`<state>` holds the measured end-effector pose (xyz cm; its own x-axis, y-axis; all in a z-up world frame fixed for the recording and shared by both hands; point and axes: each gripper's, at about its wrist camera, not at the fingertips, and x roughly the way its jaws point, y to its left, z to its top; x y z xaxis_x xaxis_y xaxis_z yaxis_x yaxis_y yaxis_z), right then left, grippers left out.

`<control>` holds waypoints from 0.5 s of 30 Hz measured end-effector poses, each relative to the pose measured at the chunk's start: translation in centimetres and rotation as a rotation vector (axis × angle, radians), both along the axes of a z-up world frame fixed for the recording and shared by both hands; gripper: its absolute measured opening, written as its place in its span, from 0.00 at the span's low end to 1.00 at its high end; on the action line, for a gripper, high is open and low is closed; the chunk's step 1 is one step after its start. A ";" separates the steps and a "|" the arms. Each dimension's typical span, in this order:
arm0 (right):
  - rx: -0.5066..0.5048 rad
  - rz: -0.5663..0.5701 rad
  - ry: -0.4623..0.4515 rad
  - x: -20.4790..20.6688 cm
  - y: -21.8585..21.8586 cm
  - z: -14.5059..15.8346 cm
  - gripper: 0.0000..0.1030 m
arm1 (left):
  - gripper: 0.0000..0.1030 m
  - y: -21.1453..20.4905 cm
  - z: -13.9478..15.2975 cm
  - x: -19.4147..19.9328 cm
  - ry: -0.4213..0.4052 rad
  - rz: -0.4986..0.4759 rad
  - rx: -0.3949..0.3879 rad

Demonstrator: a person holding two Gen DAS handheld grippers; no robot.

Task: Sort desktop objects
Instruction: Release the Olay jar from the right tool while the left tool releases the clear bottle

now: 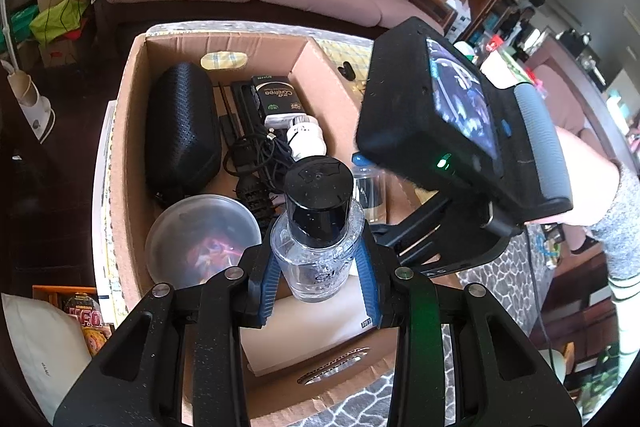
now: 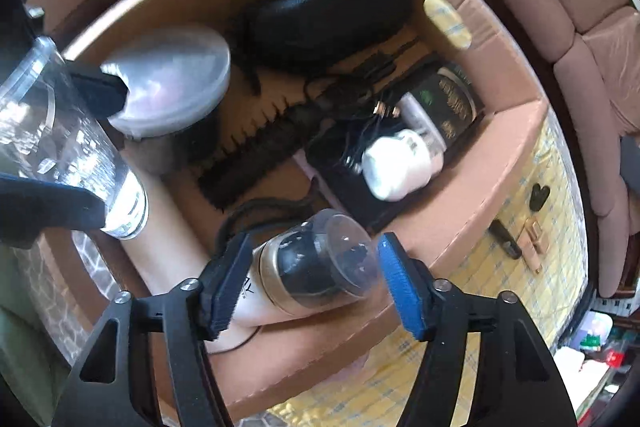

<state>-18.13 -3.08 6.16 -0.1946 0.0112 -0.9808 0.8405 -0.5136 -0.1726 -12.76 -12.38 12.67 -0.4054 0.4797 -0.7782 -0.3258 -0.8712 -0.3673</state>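
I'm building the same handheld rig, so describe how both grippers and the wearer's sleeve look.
The left gripper and right gripper match: speckled matte-black plastic linkages with triangular cut-outs, silver pivot screws, and ribbed blue finger pads. The right unit's boxy black body carries a small screen, a lit green LED, a ribbed grey handle and a plugged-in black cable. The sleeve is speckled grey knit.

Brown box [image 1: 132,131]; black, perhaps woven-textured case [image 1: 182,131].

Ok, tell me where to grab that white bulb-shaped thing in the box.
Take the white bulb across its narrower neck, coming from above: it lies on its side atop the black cables, top face clear, and its round body would likely slip.
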 end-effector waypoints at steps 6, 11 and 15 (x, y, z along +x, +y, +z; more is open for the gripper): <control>-0.036 -0.030 0.118 -0.2 0.0 1.4 0.70 | 0.31 0.0 0.0 -0.1 0.000 0.001 -0.001; -0.133 -0.088 0.163 -0.8 0.9 2.0 0.68 | 0.31 -0.2 -0.1 -0.3 -0.002 0.009 0.005; -0.147 -0.091 0.116 -0.9 0.8 0.5 0.61 | 0.31 -0.1 -0.1 -0.3 -0.007 0.004 0.002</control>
